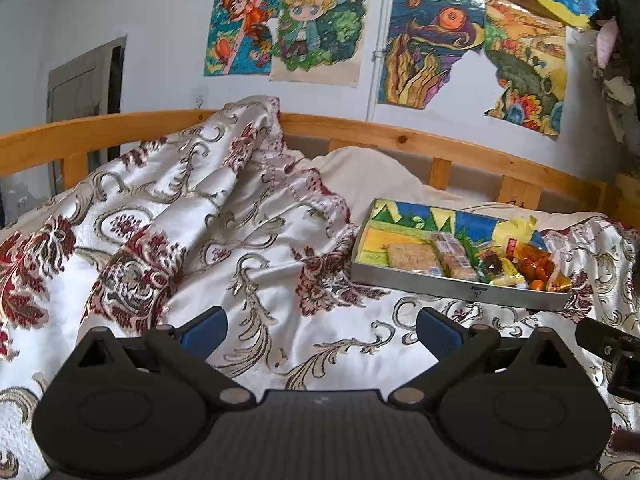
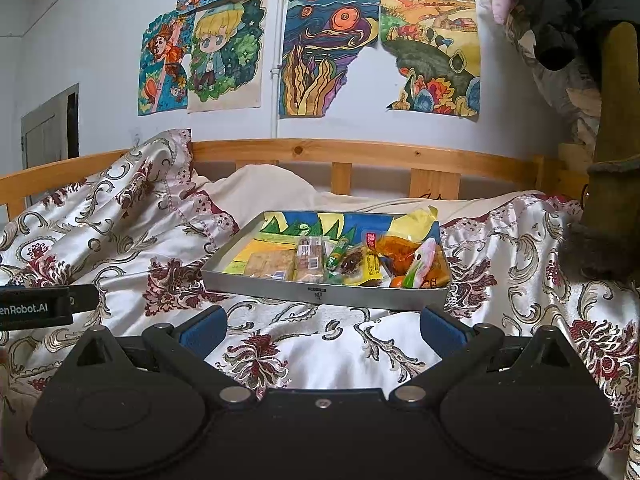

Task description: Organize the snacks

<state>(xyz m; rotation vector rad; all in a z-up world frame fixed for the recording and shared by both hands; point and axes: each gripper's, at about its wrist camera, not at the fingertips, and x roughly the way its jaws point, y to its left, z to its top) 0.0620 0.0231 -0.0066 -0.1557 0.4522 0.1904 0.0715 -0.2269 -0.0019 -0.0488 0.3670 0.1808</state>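
Observation:
A shallow grey metal tray [image 2: 320, 294] lies on the patterned bedspread, lined with a colourful drawing. Several wrapped snacks fill its near half: a flat biscuit pack [image 2: 268, 264], a cracker pack [image 2: 310, 262], a green tube [image 2: 338, 256], a yellow packet [image 2: 370, 268] and an orange bag [image 2: 404, 254]. In the left wrist view the same tray [image 1: 456, 286] sits ahead to the right. My left gripper [image 1: 322, 332] is open over bare bedspread, left of the tray. Just short of the tray's front wall, my right gripper [image 2: 324, 330] is open and holds nothing.
The floral bedspread [image 2: 120, 240] is bunched into a tall fold at the left. A wooden bed rail [image 2: 340, 152] runs along the back under wall drawings. A wooden post with dark clothing [image 2: 616, 160] stands at the right. The other gripper's body [image 2: 36, 306] shows at the left edge.

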